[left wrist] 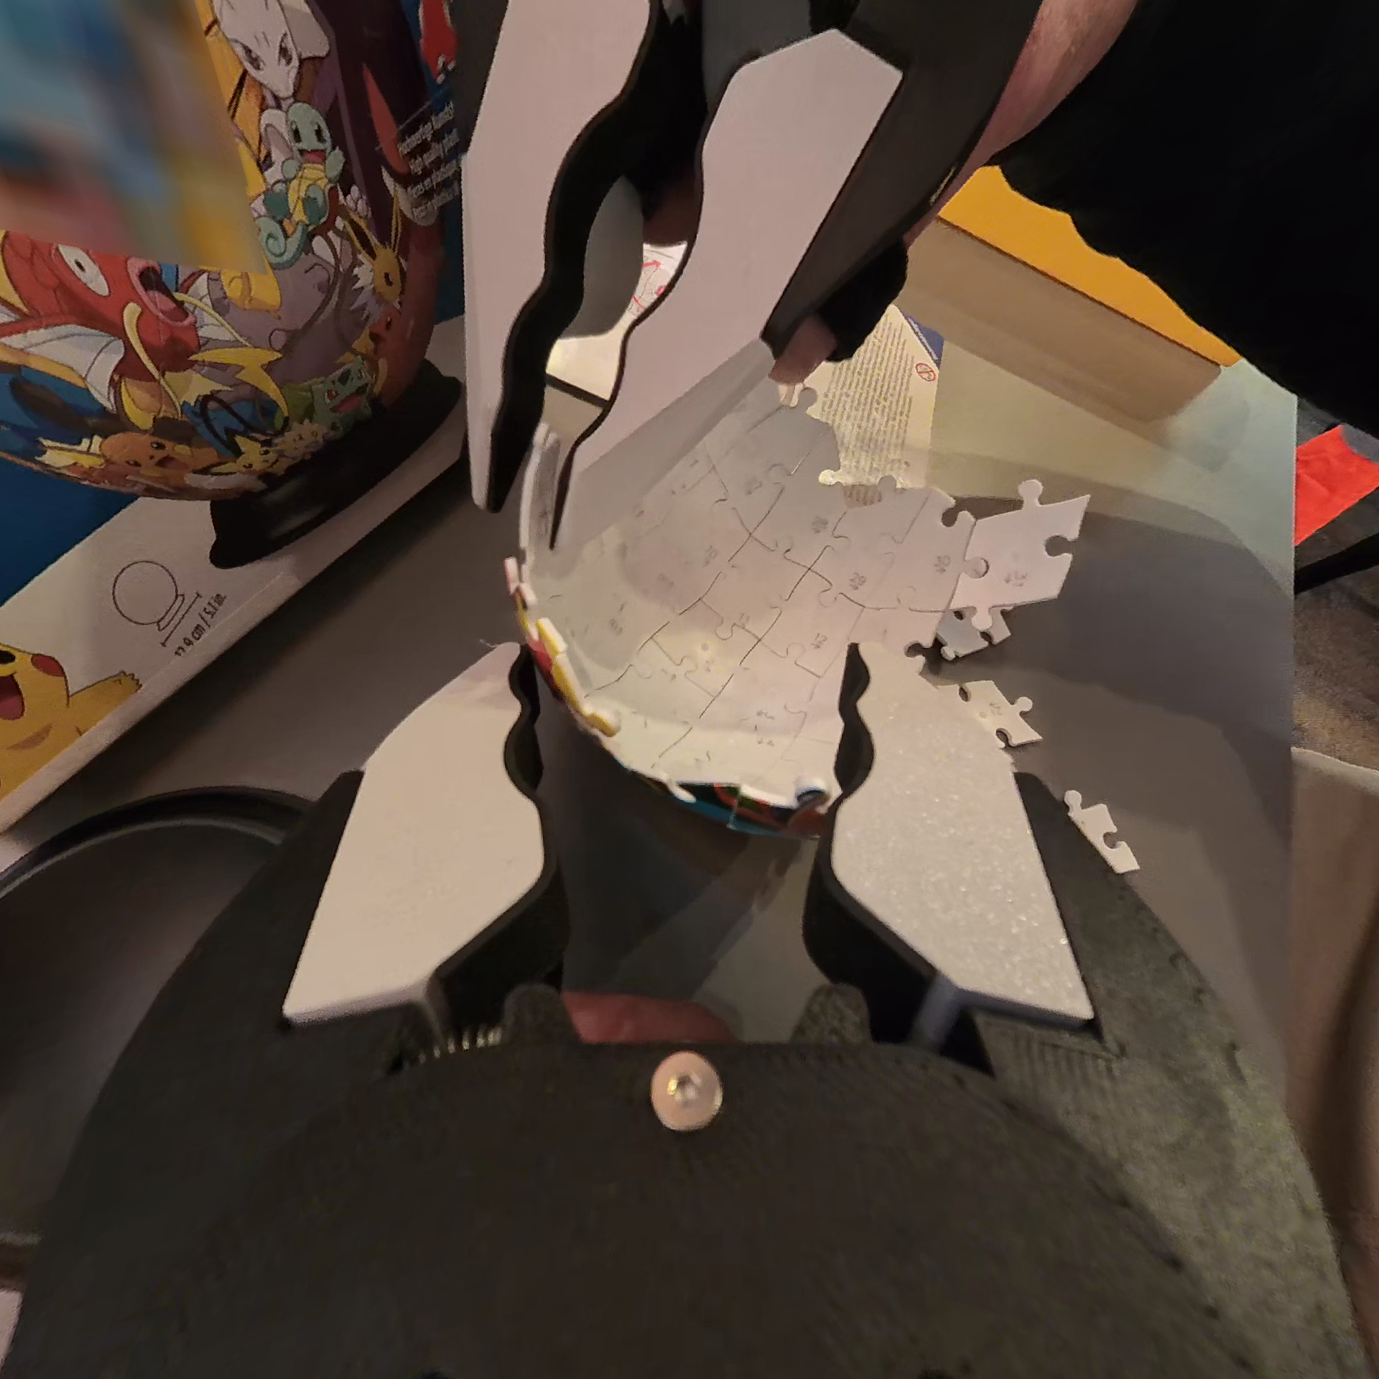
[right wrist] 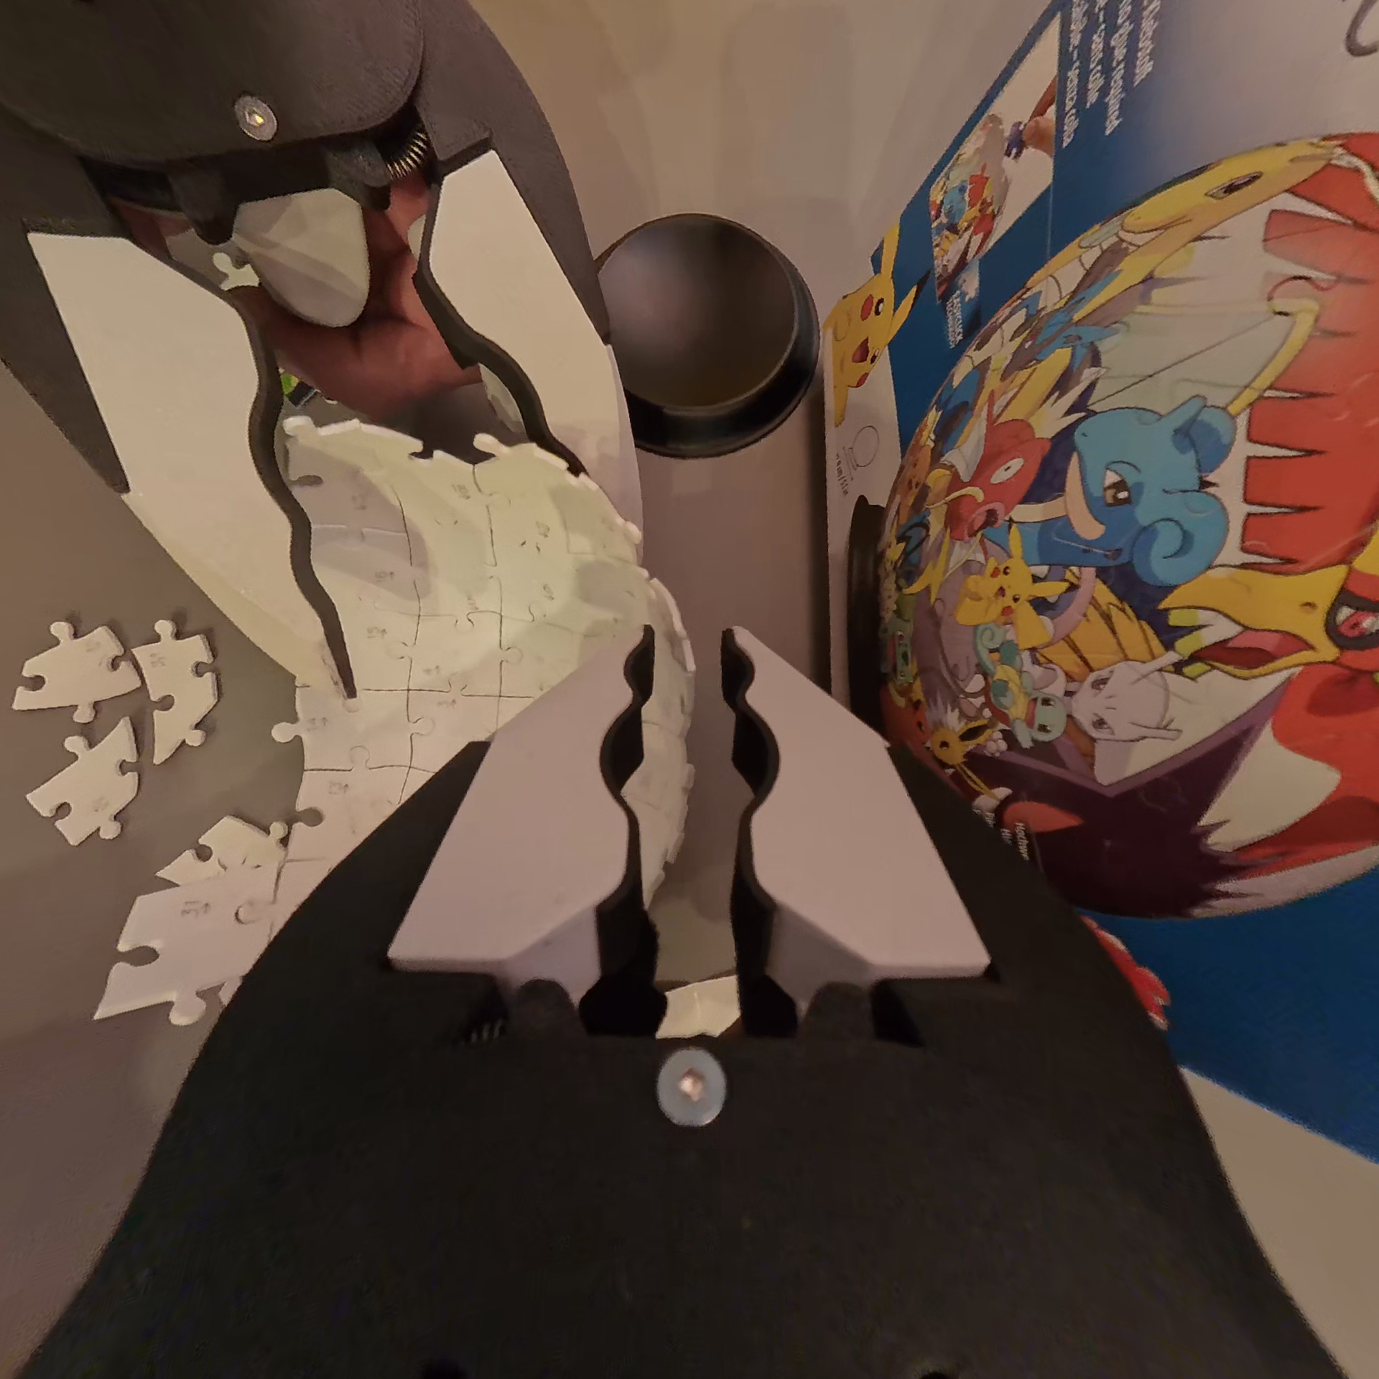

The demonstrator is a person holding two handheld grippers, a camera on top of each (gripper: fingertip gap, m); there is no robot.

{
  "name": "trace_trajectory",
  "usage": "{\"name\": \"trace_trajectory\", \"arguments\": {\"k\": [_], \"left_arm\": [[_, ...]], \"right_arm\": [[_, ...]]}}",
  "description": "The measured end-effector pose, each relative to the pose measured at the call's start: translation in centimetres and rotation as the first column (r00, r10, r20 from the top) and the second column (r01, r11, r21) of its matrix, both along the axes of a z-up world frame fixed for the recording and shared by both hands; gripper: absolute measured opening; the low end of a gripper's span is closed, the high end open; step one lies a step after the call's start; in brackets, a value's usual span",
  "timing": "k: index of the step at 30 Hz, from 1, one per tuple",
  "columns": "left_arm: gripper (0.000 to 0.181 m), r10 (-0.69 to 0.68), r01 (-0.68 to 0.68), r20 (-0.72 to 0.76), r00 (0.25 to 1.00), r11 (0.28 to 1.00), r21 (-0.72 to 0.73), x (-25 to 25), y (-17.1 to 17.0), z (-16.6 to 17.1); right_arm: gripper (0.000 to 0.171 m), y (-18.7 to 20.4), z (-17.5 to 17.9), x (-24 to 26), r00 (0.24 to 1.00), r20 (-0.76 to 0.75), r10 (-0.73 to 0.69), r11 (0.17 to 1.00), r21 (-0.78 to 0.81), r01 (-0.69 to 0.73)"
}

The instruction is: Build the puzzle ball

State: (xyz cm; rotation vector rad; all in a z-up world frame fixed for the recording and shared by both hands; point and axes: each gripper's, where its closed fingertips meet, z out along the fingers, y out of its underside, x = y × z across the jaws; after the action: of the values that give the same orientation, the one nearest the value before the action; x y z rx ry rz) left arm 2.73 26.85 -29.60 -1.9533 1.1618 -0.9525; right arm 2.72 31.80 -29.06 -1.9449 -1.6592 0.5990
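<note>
The puzzle ball is a half-built bowl-shaped shell on the grey table, white numbered insides facing up, coloured outside showing at its near edge. It also shows in the right wrist view. My left gripper is wide open, with one finger outside the shell's left edge and the other over its inside; it reaches in from the top left in the right wrist view. My right gripper straddles the shell's rim with a narrow gap, not clamped; it comes down from above in the left wrist view. Loose white pieces lie beside the shell.
The colourful puzzle box stands close beside the shell. A black round stand sits on the table near the box. A printed leaflet lies behind the shell. A joined group of pieces lies beside the shell.
</note>
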Motion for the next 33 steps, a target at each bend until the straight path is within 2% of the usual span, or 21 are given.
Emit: {"name": "trace_trajectory", "arguments": {"k": [5, 11, 15, 20, 23, 26, 29, 33], "left_arm": [[0.078, -0.004, 0.004, -0.007, 1.000, 1.000, 0.007, 0.1, -0.1, 0.0], [0.079, -0.005, 0.005, 0.006, 1.000, 1.000, 0.004, 0.1, -0.3, 0.2], [0.079, -0.006, 0.006, 0.016, 1.000, 1.000, 0.007, 0.2, -0.6, 0.4], [0.079, 0.003, -0.003, 0.018, 1.000, 1.000, 0.019, 0.3, -0.8, 0.6], [0.079, 0.006, -0.006, 0.025, 1.000, 1.000, 0.028, 0.3, -1.2, 0.8], [0.078, 0.014, -0.015, 0.017, 1.000, 0.998, 0.062, 0.5, -1.5, 1.0], [0.078, 0.029, -0.028, -0.004, 1.000, 0.994, 0.108, 0.6, -1.7, 1.2], [0.078, 0.063, -0.062, -0.004, 0.998, 0.989, 0.132, 0.9, -2.0, 1.3]], "right_arm": [[0.014, -0.1, -0.1, -0.1, 1.000, 0.002, -0.006, 1.000, -0.003, 0.006], [0.033, -0.3, 0.7, 0.5, 0.999, -0.007, -0.037, 0.999, 0.011, 0.038], [0.044, -0.3, 2.3, 1.7, 0.995, -0.039, -0.087, 0.995, 0.044, 0.089], [0.047, -1.0, 5.2, 4.2, 0.979, -0.080, -0.190, 0.975, 0.104, 0.197], [0.047, -3.2, 6.7, 5.7, 0.966, -0.094, -0.240, 0.961, 0.114, 0.250], [0.041, -6.3, 6.6, 6.8, 0.962, -0.074, -0.264, 0.957, 0.105, 0.270], [0.037, -9.4, 5.4, 7.7, 0.953, -0.057, -0.298, 0.951, 0.074, 0.301], [0.030, -12.2, 2.2, 8.4, 0.940, -0.007, -0.342, 0.939, 0.048, 0.342]]}}
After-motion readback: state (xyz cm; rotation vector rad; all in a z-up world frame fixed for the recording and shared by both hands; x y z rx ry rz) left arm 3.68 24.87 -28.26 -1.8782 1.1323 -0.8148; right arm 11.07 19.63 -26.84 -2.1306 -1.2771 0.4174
